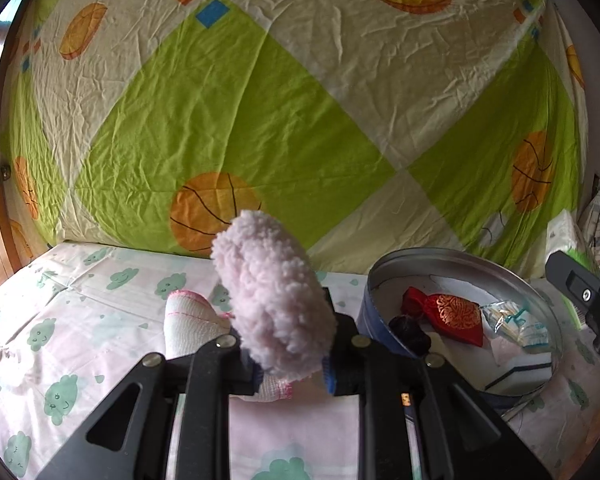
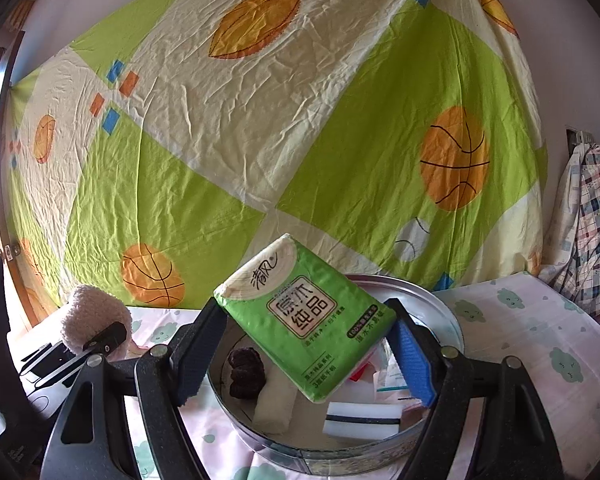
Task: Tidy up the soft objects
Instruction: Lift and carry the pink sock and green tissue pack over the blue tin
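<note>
Two claws are at work over the bed, and each of ours carries something soft. Our left gripper (image 1: 288, 364) is clamped on a fluffy pink puff (image 1: 272, 300), which stands up between the fingers and leans a little to the right. Just beyond that claw's left finger, touching the bedsheet (image 1: 60, 320), lies a white gauze cloth (image 1: 188, 320) with pink stitching. To the right of the left claw sits the round metal tin (image 1: 452, 258); inside it we see a red embroidered pouch (image 1: 452, 314), a dark crinkled lump (image 1: 410, 332) near the wall closest to us, a clear wrapped packet (image 1: 516, 324) to the right of the pouch, and a white sponge with a dark stripe (image 1: 516, 372) at the near right.

Our right gripper (image 2: 300, 356) is closed on a green tissue pack (image 2: 304, 320), held tilted, its blue pads pressing the pack's two sides. The pack hangs directly above the tin, which lies right below and ahead of this claw. Under the pack we make out a white rolled cloth (image 2: 276, 408) beside the dark lump. Far to the left of the right claw the puff shows in the other claw's grip. Behind everything hangs a green and cream sheet with basketballs (image 2: 260, 120).
</note>
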`<action>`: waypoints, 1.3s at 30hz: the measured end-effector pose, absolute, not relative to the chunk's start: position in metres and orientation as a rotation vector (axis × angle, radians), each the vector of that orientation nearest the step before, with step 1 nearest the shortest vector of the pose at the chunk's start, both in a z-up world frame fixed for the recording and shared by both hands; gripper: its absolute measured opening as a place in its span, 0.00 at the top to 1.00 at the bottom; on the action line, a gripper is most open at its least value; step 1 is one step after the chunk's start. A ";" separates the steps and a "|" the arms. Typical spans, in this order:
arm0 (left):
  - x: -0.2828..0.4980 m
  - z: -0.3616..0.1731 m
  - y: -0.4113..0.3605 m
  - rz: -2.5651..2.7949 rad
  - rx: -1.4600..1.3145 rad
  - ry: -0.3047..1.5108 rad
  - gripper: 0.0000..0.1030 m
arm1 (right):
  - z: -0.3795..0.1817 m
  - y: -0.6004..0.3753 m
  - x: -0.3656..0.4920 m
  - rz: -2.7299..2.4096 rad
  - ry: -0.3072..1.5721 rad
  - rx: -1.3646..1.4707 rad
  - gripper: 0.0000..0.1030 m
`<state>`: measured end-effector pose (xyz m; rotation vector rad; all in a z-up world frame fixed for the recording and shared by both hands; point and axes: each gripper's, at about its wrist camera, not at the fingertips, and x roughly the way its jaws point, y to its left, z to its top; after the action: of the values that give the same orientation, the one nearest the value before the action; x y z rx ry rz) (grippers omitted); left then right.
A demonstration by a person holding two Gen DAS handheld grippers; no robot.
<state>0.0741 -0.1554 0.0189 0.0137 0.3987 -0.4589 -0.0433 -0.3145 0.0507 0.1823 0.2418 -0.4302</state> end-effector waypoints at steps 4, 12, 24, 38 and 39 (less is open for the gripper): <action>0.069 0.025 -0.166 -0.480 0.017 0.383 0.80 | 0.053 -0.326 -0.049 -0.447 0.232 0.197 0.21; 0.060 0.036 -0.187 -0.520 0.026 0.361 0.80 | 0.057 -0.346 -0.058 -0.481 0.219 0.215 0.21; 0.053 0.034 -0.218 -0.575 0.045 0.383 0.80 | 0.054 -0.382 -0.065 -0.573 0.226 0.234 0.21; 0.047 0.031 -0.269 -0.638 0.091 0.402 0.80 | 0.042 -0.417 -0.058 -0.677 0.263 0.234 0.21; 0.048 0.030 -0.273 -0.639 0.094 0.406 0.80 | 0.041 -0.419 -0.056 -0.685 0.268 0.227 0.21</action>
<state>0.0477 -0.2733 0.0303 0.0940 0.4057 -0.6389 -0.0563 -0.4190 0.0413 0.2268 0.2680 -0.6849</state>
